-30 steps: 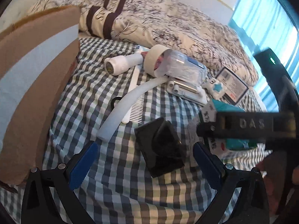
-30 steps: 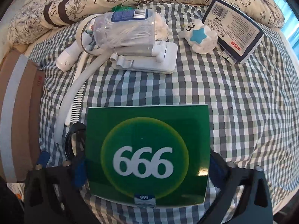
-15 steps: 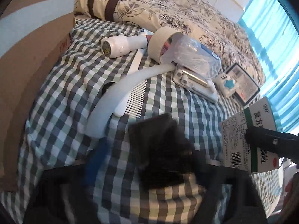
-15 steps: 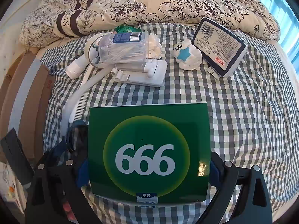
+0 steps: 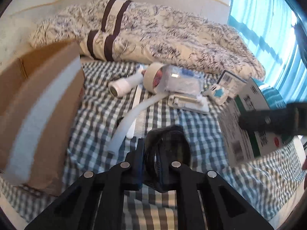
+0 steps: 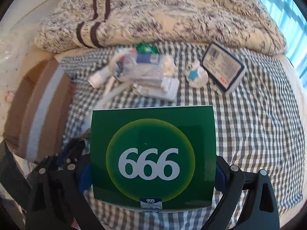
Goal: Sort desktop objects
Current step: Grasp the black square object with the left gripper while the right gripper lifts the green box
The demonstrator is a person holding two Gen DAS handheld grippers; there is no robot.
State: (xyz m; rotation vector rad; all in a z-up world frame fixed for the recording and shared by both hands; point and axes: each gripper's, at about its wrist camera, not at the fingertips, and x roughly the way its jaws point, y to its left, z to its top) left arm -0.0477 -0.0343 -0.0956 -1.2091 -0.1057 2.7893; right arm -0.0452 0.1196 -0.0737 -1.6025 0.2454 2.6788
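A: What sits at the far left?

B: A cardboard box [image 5: 38,103] with a pale tape stripe, resting on the checked cloth [image 6: 259,115] beside the pile of objects.

A: And the left gripper [image 5: 155,164]?

B: Its 2 fingers are pressed together on a black object [image 5: 168,153], which sits low in the left wrist view, over the cloth and just in front of a white comb [image 5: 140,118] and a curved white tube [image 5: 132,118].

A: Further along?

B: A white cylinder [image 5: 122,86], a roll of tape [image 5: 153,76], a clear packet [image 5: 182,82] on a flat white device [image 5: 188,103], then a small white toy with a blue star [image 6: 195,74] and a dark-edged pack [image 6: 224,69] leaning near the floral duvet [image 6: 163,13].

A: The right gripper [image 6: 153,174]?

B: Clamped on a green box [image 6: 153,157] printed 999, which reads 666 from the right wrist camera. The box is held above the cloth, to the right of the black object.
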